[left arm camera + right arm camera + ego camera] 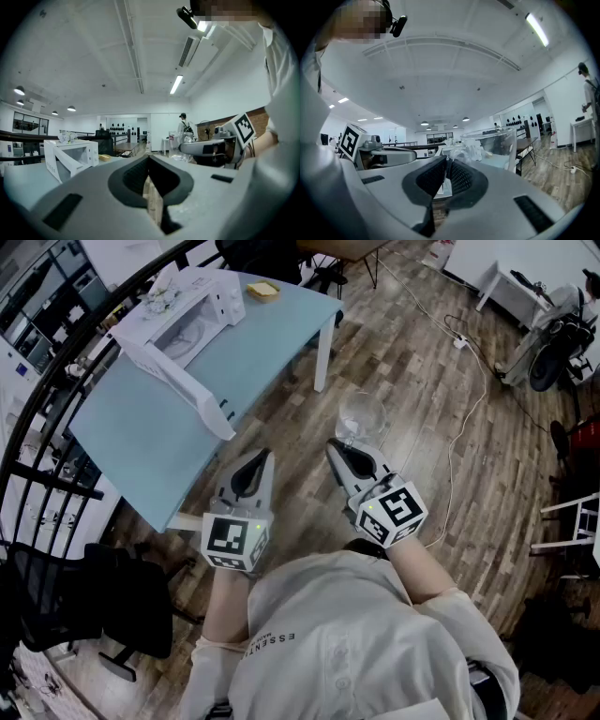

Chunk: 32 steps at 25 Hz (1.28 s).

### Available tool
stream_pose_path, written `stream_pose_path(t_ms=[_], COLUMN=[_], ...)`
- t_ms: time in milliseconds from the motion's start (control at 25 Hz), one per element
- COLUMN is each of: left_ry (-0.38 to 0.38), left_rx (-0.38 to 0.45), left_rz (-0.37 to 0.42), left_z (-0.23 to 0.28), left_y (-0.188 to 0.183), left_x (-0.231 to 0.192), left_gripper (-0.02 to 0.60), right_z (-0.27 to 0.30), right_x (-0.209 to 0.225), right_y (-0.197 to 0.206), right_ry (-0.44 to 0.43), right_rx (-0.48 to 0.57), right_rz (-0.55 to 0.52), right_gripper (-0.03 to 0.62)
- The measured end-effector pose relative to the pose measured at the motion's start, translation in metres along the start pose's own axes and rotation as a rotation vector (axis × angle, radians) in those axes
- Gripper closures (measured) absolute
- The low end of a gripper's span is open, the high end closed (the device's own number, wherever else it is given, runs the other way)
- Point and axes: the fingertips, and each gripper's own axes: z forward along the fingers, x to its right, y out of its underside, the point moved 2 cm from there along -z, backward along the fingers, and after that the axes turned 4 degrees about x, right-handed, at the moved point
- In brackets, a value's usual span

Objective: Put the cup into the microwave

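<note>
step: carry cup (361,418) to microwave (187,320) on desk (131,432), upper left | right claw (341,446) grasps cup rim, apparently thinly: keep level, move slowly | left claw (255,460) clenched, empty

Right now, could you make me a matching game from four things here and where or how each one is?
Things:
1. cup
2. microwave
3. left gripper
4. yellow object

States:
A. door open, on the blue table
B. empty, jaws together
C. pinched at its rim by the right gripper, over the wooden floor
D. lying on the table beyond the microwave

Pairs: 1-C, 2-A, 3-B, 4-D
</note>
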Motion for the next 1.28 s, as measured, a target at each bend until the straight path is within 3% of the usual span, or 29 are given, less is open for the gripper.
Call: stream_pose_path(t_ms=[400, 640, 880, 1080, 1280], left_ry=[0.015, -0.001, -0.059, -0.122, -0.251], left_rx=[-0.002, -0.012, -0.013, -0.027, -0.046], left_rz=[0.001, -0.019, -0.035, -0.029, -0.018], left_z=[0.008, 0.01, 0.031, 0.076, 0.135], left_y=[0.002, 0.009, 0.016, 0.024, 0.016], left_x=[-0.001, -0.008, -0.017, -0.026, -0.045], left_gripper=[0.58, 0.58, 0.58, 0.58, 0.58], right_z=[0.006, 0.012, 0.032, 0.063, 0.109], right_x=[0.005, 0.014, 0.038, 0.083, 0.144], right_y=[0.001, 0.009, 0.021, 0.034, 0.028], right_ry=[0.002, 0.006, -0.044, -0.125, -0.244], right_rx=[-0.013, -0.017, -0.038, -0.053, -0.073], right_rz=[0.005, 0.064, 0.1, 0.13, 0.134], right_gripper=[0.572, 0.572, 0.572, 0.572, 0.572])
